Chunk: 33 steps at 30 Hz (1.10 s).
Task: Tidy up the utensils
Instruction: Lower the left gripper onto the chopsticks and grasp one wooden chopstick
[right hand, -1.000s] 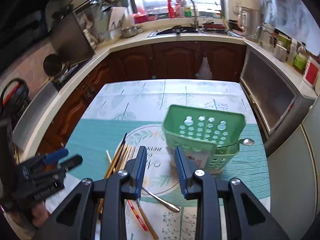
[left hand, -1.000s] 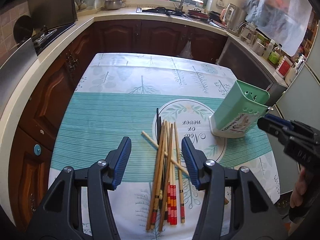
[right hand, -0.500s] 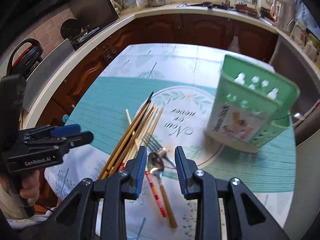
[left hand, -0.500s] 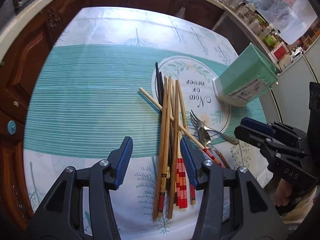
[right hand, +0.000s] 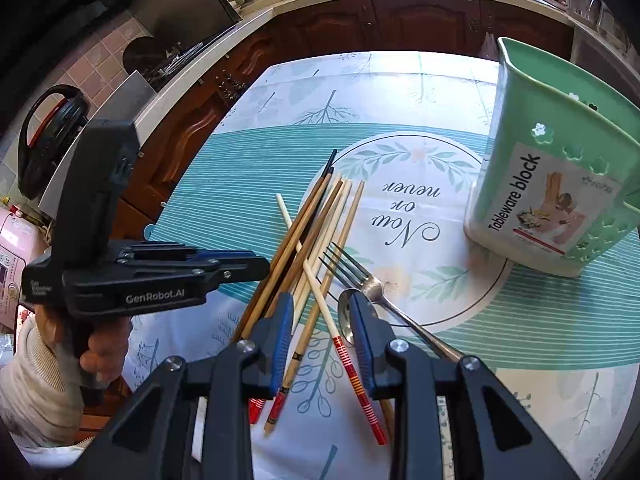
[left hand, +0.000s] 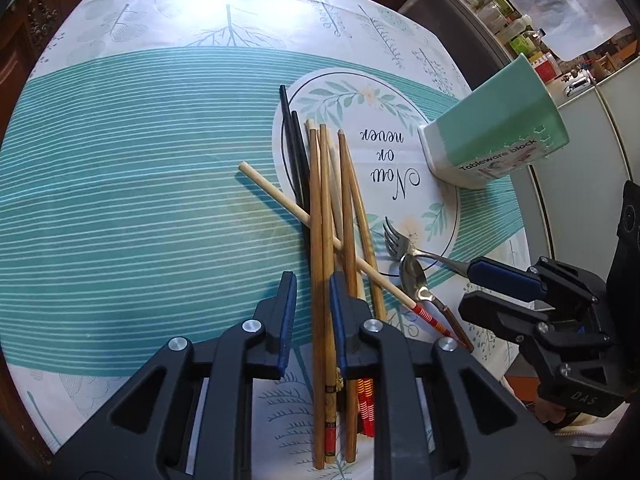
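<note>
Several chopsticks (left hand: 320, 216) lie lengthwise away from you; your left gripper (left hand: 313, 312) closing round two; holder (left hand: 494, 128) contents unseen

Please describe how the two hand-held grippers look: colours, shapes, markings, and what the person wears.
Both the left gripper and the right gripper are black plastic with blue finger pads and silver screws. One body reads "GenRobot.AI", the other "DAS". A cream knitted sleeve shows.
</note>
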Motion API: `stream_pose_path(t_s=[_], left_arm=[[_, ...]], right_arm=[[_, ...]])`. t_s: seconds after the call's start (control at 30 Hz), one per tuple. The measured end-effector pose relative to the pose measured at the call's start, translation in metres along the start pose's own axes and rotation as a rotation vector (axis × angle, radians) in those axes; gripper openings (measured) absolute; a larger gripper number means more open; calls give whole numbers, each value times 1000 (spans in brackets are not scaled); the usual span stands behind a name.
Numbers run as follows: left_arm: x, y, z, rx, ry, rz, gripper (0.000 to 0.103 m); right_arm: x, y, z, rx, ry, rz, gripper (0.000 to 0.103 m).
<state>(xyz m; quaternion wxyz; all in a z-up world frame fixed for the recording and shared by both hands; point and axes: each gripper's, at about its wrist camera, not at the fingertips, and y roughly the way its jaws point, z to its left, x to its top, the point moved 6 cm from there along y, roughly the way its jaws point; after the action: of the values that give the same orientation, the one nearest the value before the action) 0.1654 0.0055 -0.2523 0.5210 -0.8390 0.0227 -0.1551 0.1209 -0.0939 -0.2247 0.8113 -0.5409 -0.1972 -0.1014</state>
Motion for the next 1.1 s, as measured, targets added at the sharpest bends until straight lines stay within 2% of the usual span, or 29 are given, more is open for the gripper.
stream_pose_path(t_s=[0.33, 0.47, 0.57, 0.6, 0.73, 1.1], left_arm=[[5, 14, 0, -75, -5, 47, 14], [6, 15, 2, -114, -26, 57, 10], [5, 13, 3, -114, -31, 47, 9], [5, 11, 3, -114, -35, 40, 4], [4, 2, 6, -109, -52, 18, 4], [-6, -12, 20, -147, -85, -17, 4]], right_arm=[[-4, 7, -1, 26, 15, 19, 29], [-6, 10, 1, 33, 16, 27, 29], [-7, 13, 1, 41, 20, 35, 29], [-7, 14, 1, 45, 22, 38, 29], [-7, 20, 3, 81, 48, 55, 29], [3, 60, 5, 188, 225, 151, 29]])
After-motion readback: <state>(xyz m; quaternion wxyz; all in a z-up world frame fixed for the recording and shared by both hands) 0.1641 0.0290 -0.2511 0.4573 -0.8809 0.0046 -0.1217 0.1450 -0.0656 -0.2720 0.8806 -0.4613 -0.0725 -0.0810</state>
